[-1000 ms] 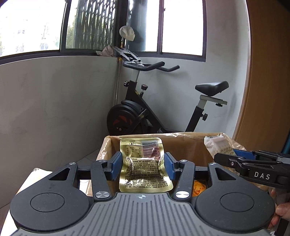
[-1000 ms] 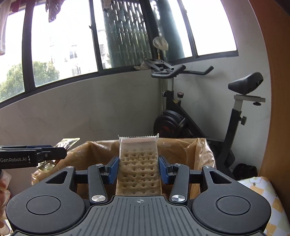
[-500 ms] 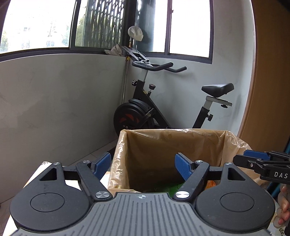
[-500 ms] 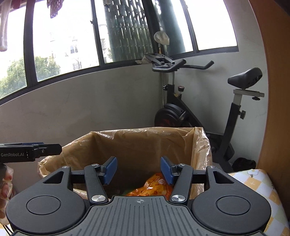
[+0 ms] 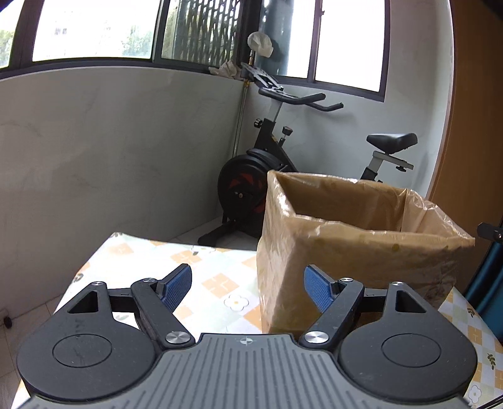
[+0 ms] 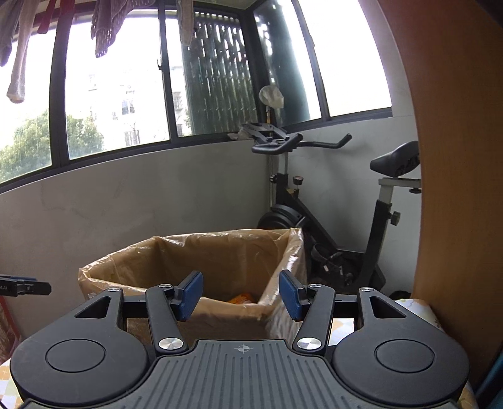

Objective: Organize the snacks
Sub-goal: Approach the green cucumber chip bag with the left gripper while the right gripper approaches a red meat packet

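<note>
A cardboard box lined with a brownish plastic bag [image 5: 361,251] stands on the table, and the right wrist view looks over its rim [image 6: 188,248]. An orange snack packet [image 6: 242,297] shows deep inside it. My left gripper [image 5: 248,280] is open and empty, low over the tablecloth beside the box's left corner. My right gripper [image 6: 240,286] is open and empty too, just short of the box's near rim. The left gripper's tip [image 6: 25,288] pokes in at the right wrist view's left edge. The right gripper's tip [image 5: 490,231] shows at the left wrist view's right edge.
A tablecloth with orange squares and flowers [image 5: 213,283] covers the table. An exercise bike [image 5: 267,176] stands behind the box by the grey wall. A wooden panel [image 6: 456,157] rises on the right. Laundry [image 6: 103,25] hangs above the windows.
The left gripper let go of a gold packet and the right a cracker packet; both opened over the box. Both have since drawn back, the left one off to the box's left.
</note>
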The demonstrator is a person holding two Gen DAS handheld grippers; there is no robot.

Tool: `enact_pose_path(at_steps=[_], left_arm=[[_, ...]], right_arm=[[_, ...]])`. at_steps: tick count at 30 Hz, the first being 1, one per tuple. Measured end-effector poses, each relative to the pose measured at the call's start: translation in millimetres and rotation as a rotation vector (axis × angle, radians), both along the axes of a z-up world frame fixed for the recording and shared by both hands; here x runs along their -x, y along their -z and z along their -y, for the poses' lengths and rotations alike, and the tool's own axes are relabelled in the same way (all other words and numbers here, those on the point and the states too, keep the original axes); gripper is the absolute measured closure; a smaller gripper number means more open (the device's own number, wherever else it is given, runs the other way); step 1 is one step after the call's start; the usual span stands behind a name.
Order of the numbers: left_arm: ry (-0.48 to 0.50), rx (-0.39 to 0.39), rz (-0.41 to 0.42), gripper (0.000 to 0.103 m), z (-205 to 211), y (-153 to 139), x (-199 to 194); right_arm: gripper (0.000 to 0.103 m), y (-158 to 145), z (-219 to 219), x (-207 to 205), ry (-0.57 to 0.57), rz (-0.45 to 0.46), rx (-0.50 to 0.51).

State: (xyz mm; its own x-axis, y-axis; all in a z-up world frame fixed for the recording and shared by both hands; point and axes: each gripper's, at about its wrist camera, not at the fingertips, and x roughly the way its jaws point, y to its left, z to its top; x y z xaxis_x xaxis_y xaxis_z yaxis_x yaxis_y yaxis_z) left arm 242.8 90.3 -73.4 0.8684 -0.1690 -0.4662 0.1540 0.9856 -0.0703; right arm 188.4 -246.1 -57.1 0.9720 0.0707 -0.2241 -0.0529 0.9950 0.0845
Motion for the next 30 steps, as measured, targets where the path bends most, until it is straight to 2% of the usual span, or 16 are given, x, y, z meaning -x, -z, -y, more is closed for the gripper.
enact_pose_path(at_steps=[6, 13, 20, 27, 30], left_arm=[[-0.016, 0.035, -0.073, 0.022, -9, 35, 0], [-0.023, 0.060, -0.112, 0.022, -10, 58, -4], [-0.026, 0.050, -0.132, 0.022, -10, 72, -7], [-0.038, 0.054, -0.143, 0.022, -10, 77, -10], [-0.033, 0.048, -0.144, 0.022, -8, 77, -9]], right_arm=[[0.052, 26, 20, 15, 0.067, -0.035, 0.028], [0.052, 86, 36, 18, 0.145, -0.174, 0.024], [0.053, 143, 51, 11, 0.256, -0.339, 0.003], [0.053, 167, 56, -18, 0.317, -0.452, -0.021], [0.052, 172, 56, -29, 0.347, -0.459, -0.049]])
